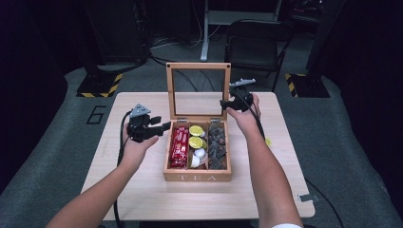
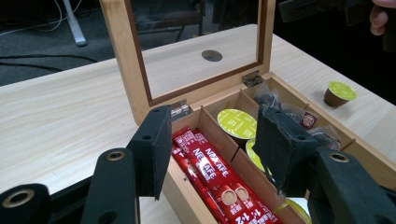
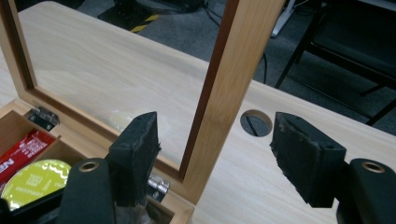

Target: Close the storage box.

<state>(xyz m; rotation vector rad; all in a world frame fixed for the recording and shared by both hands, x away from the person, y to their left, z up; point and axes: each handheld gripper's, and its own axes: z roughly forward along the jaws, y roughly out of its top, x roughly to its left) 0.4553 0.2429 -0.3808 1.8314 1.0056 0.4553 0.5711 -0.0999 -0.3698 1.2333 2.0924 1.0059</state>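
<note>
A wooden tea box (image 1: 197, 177) stands mid-table with its glass lid (image 1: 198, 66) upright. Inside lie red coffee sticks (image 1: 179, 146), green-topped capsules (image 1: 196, 136) and dark packets (image 1: 218, 145). My left gripper (image 1: 164, 127) hovers just left of the box, open and empty; in the left gripper view its jaws (image 2: 215, 144) point over the red sticks (image 2: 212, 170). At the lid's right edge is my right gripper (image 1: 224, 104). Its jaws (image 3: 219, 140) stand open around the lid's side rail (image 3: 233, 70), with a gap on both sides.
One green-topped capsule (image 2: 339, 93) sits on the table right of the box. A cable hole (image 3: 256, 122) opens in the tabletop behind the lid. A black chair (image 1: 254, 40) and a desk leg stand on the floor beyond the table's far edge.
</note>
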